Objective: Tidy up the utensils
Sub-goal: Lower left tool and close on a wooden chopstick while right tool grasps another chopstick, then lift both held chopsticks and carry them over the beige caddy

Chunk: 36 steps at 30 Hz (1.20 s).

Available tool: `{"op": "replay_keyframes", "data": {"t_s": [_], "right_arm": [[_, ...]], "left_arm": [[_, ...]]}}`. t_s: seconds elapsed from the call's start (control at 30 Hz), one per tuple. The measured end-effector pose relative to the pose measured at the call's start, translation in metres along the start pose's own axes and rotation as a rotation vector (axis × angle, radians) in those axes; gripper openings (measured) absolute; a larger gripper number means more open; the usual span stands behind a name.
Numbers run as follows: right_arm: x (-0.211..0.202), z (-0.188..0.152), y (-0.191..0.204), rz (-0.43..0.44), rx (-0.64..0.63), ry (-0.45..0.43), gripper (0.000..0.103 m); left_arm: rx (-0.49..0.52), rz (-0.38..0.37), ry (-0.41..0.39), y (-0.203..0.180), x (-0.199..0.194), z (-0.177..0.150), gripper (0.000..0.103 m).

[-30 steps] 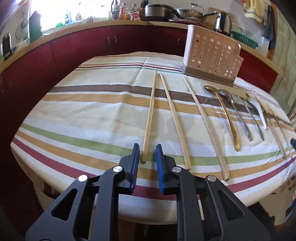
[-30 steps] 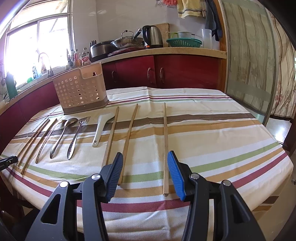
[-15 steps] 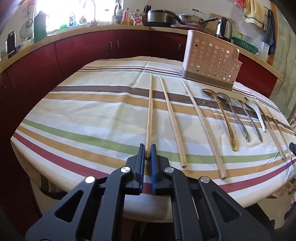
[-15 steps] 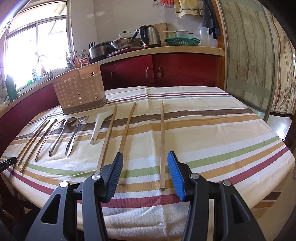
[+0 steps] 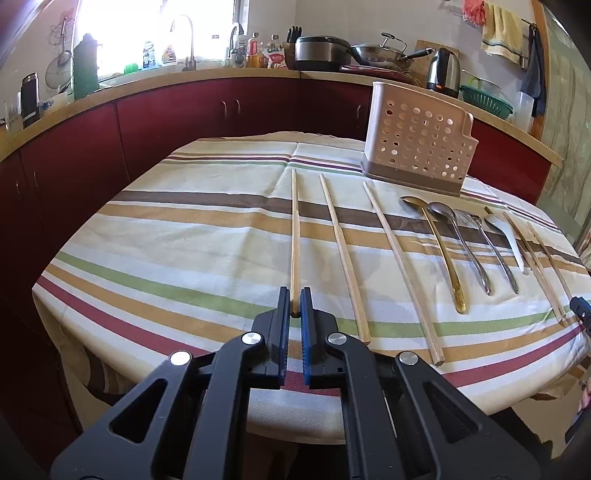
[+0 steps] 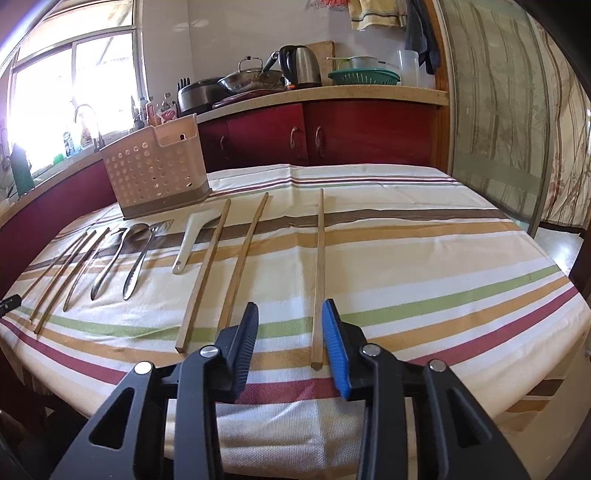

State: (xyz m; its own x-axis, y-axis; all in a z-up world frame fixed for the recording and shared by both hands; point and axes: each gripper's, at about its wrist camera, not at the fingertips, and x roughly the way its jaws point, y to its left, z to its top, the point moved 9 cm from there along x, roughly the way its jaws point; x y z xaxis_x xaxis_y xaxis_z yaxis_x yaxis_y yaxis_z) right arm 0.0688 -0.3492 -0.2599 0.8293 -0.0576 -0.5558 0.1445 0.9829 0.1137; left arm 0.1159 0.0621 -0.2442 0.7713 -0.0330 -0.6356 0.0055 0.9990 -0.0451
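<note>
Chopstick (image 5: 294,236) end clamped between left jaws; right jaws apart. Grip at extreme tip: stick may pivot, slip on lifting.

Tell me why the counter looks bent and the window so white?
Left wrist view: fisheye lens bows the counter into an arc, the window is blown out white, corners go black. Right wrist view: the same bulge curves the table edge, the window glares at left, and the utensils stay sharp.
</note>
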Motion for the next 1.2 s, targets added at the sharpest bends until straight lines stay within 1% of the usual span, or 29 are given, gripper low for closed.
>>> {"op": "replay_keyframes", "data": {"t_s": [0.1, 0.3, 0.37, 0.43, 0.53, 0.67, 0.87, 1.0, 1.2], "right_arm": [[-0.001, -0.003, -0.004, -0.015, 0.002, -0.005, 0.033], [-0.004, -0.01, -0.013, -0.033, 0.032, -0.008, 0.033], [-0.005, -0.011, -0.014, -0.04, 0.027, -0.014, 0.029], [-0.007, -0.012, -0.016, -0.038, 0.039, -0.021, 0.018], [-0.008, -0.013, -0.017, -0.028, 0.049, -0.019, 0.008], [-0.01, -0.011, -0.016, -0.027, 0.053, -0.021, 0.007], [-0.038, 0.02, -0.005, -0.045, -0.002, -0.125, 0.007], [-0.057, 0.045, 0.001, -0.041, -0.022, -0.19, 0.007], [-0.079, 0.076, 0.006, -0.033, -0.028, -0.262, 0.007]], "left_arm": [[-0.001, 0.001, -0.003, 0.0, 0.0, 0.001, 0.006], [-0.004, 0.0, -0.004, 0.0, -0.001, 0.0, 0.006], [-0.004, 0.001, -0.004, 0.0, 0.0, 0.0, 0.006], [-0.005, 0.001, -0.005, 0.0, -0.001, 0.001, 0.006], [-0.003, 0.001, -0.007, 0.0, -0.001, 0.001, 0.006], [0.0, 0.003, -0.015, -0.001, -0.003, 0.001, 0.006], [-0.004, 0.003, -0.054, 0.001, -0.016, 0.013, 0.006], [-0.004, -0.001, -0.097, 0.0, -0.031, 0.027, 0.006], [0.007, -0.019, -0.16, -0.005, -0.057, 0.051, 0.006]]}}
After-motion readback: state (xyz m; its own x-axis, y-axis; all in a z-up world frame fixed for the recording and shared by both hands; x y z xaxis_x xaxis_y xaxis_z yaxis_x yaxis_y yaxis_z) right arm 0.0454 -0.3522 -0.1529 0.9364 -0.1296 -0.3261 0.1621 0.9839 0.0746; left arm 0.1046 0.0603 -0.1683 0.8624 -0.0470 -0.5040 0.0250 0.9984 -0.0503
